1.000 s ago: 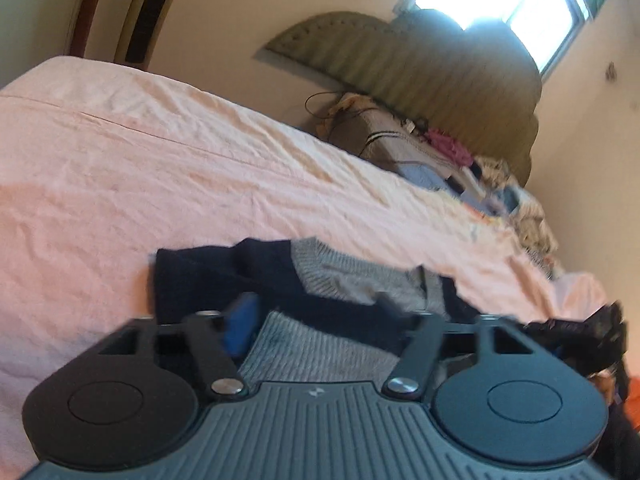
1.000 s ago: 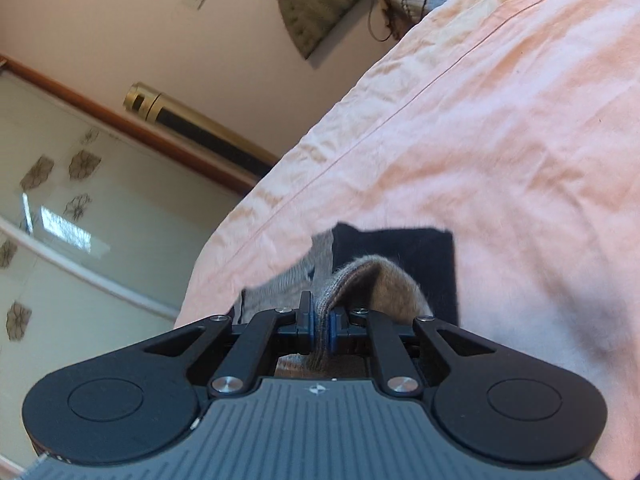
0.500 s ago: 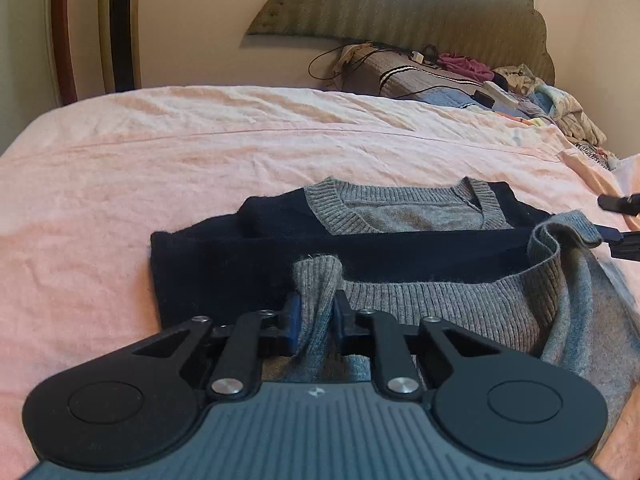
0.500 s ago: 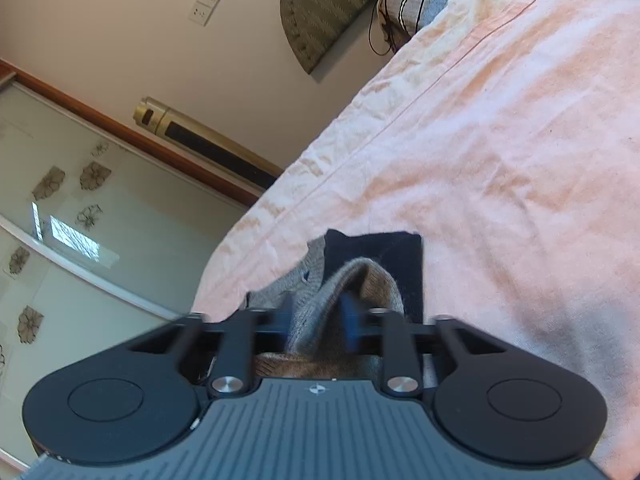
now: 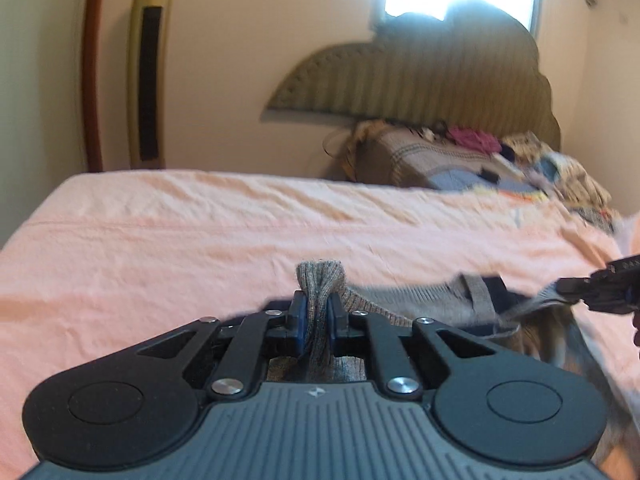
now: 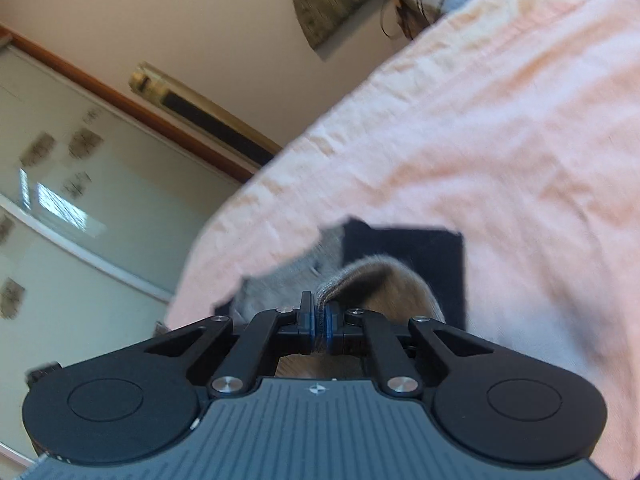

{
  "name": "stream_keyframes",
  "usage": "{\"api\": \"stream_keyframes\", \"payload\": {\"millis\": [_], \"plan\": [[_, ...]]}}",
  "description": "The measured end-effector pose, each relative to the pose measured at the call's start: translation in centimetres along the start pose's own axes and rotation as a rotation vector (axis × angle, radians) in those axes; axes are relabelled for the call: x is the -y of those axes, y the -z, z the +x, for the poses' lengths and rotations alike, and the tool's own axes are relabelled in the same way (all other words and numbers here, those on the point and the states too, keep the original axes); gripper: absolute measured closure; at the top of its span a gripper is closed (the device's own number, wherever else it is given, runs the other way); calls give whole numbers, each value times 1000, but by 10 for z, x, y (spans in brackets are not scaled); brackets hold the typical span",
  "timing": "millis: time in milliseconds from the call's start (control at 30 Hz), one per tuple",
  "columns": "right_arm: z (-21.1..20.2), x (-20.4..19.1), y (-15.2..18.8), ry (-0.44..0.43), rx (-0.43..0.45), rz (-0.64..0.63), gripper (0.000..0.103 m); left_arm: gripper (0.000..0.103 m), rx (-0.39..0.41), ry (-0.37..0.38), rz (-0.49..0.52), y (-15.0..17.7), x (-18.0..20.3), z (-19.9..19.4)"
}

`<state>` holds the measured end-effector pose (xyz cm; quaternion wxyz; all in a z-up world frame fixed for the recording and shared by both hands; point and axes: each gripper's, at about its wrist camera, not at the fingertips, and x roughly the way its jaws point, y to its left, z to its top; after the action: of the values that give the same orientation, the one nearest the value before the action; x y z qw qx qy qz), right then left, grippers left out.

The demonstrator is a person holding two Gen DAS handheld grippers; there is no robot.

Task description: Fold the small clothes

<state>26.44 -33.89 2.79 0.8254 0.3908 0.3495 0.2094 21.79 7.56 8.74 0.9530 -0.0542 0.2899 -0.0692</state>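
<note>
Left tongs (image 5: 318,312) pinch a bunched grey hem of the sweater (image 5: 432,300); right tongs (image 6: 319,322) clamp its other hem corner. Garment hangs stretched between them just above the bed (image 5: 200,232), near its front edge, apparently held taut for the fold

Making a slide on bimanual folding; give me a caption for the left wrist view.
Left gripper pinches the grey sweater over a pink bed; right gripper holds its far corner.
</note>
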Motion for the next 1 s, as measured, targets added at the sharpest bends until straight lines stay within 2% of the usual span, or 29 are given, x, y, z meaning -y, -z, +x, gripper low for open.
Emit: {"api": "stream_keyframes", "payload": {"millis": [67, 133, 200, 233, 267, 333, 400, 467, 533, 567, 633, 667, 700, 767, 833, 900, 1000], "plan": [[2, 10, -14, 1, 55, 68, 91, 92, 17, -61, -34, -10, -11, 13], [14, 27, -22, 27, 75, 136, 90, 92, 34, -154, -31, -11, -19, 36], [24, 42, -16, 75, 80, 209, 81, 91, -32, -164, -71, -6, -29, 60], [25, 44, -11, 98, 66, 236, 57, 91, -83, -181, -106, -2, -33, 66], [22, 43, -3, 83, 57, 241, 33, 91, -124, -201, -141, 2, -35, 67], [2, 34, 12, 17, 80, 189, 18, 91, -150, -195, -181, 15, -40, 52], [-30, 23, 32, 1, 101, 121, 16, 90, -109, -188, -198, 33, -46, 18], [-65, 19, 59, 1, 81, 75, 12, 72, -68, -169, -271, 57, -54, -26], [-98, 20, 89, 36, 58, 57, 12, 13, -22, -127, -418, 92, -66, -72], [-114, 23, 107, 71, 54, 59, 12, 9, 16, -103, -510, 113, -70, -93], [-139, 29, 139, 121, 57, 85, 13, 9, 52, -26, -673, 152, -74, -126], [-150, 30, 154, 106, 81, 77, 17, 9, 52, 11, -765, 171, -76, -136], [-155, 28, 164, 109, 87, 75, 16, 9, 50, 59, -861, 189, -77, -140], [-153, 20, 173, 118, 88, 72, 10, 3, 141, 105, -879, 201, -68, -146], [-135, 11, 174, 103, 80, 64, 2, 0, 132, 132, -912, 195, -64, -134], [-112, 3, 167, 106, 100, 67, 0, 0, 129, 228, -970, 185, -66, -109], [-80, -4, 155, 121, 126, 80, 3, 1, 145, 182, -948, 169, -59, -87]]}}
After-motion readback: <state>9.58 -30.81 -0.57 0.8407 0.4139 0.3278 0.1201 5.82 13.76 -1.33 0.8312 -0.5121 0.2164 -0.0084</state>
